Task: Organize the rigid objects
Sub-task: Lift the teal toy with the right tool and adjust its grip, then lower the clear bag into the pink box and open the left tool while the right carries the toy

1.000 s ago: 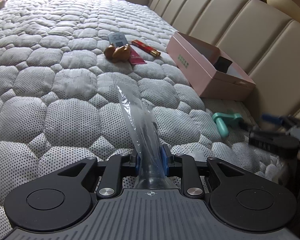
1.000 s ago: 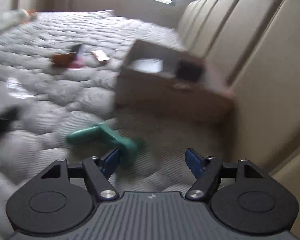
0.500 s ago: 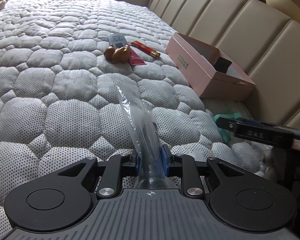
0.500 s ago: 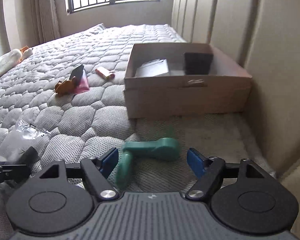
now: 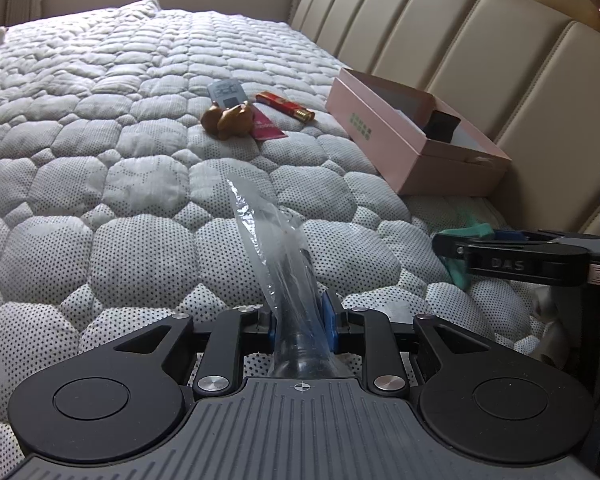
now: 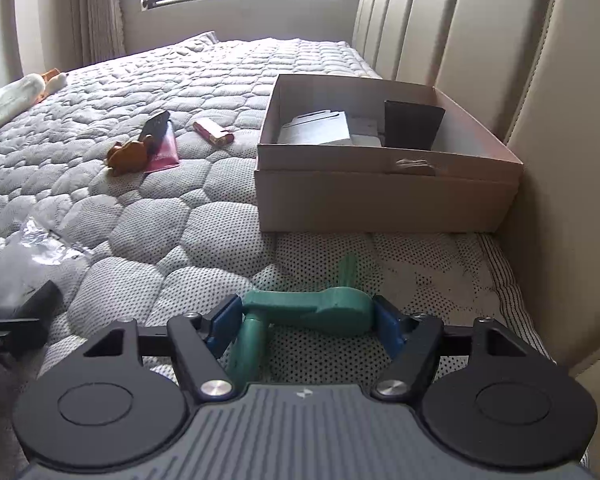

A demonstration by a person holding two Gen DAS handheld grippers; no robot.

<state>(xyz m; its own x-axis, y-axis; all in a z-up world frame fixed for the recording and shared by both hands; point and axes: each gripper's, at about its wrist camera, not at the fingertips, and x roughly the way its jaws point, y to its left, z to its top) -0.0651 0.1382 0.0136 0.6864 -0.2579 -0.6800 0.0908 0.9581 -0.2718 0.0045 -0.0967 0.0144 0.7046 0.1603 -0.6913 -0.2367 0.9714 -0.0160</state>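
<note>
My left gripper [image 5: 300, 316] is shut on a clear plastic bag [image 5: 274, 240] with a dark object inside, held low over the quilted mattress. My right gripper [image 6: 304, 322] has closed its blue pads against both ends of a green L-shaped plastic piece [image 6: 320, 306] that lies on the mattress; it also shows in the left wrist view [image 5: 464, 248]. An open pink box [image 5: 412, 136] holding a black block and white cards stands against the headboard; it also shows in the right wrist view [image 6: 380, 184].
A brown wooden figure [image 5: 228, 118], a grey remote [image 5: 226, 92], a red card [image 5: 266, 128] and a red lighter [image 5: 286, 106] lie mid-bed. The padded beige headboard [image 5: 480, 48] runs along the right. A plush toy [image 6: 16, 94] lies far left.
My right gripper moved forward over the green piece and closed its pads onto it. My left gripper holds the bag as before.
</note>
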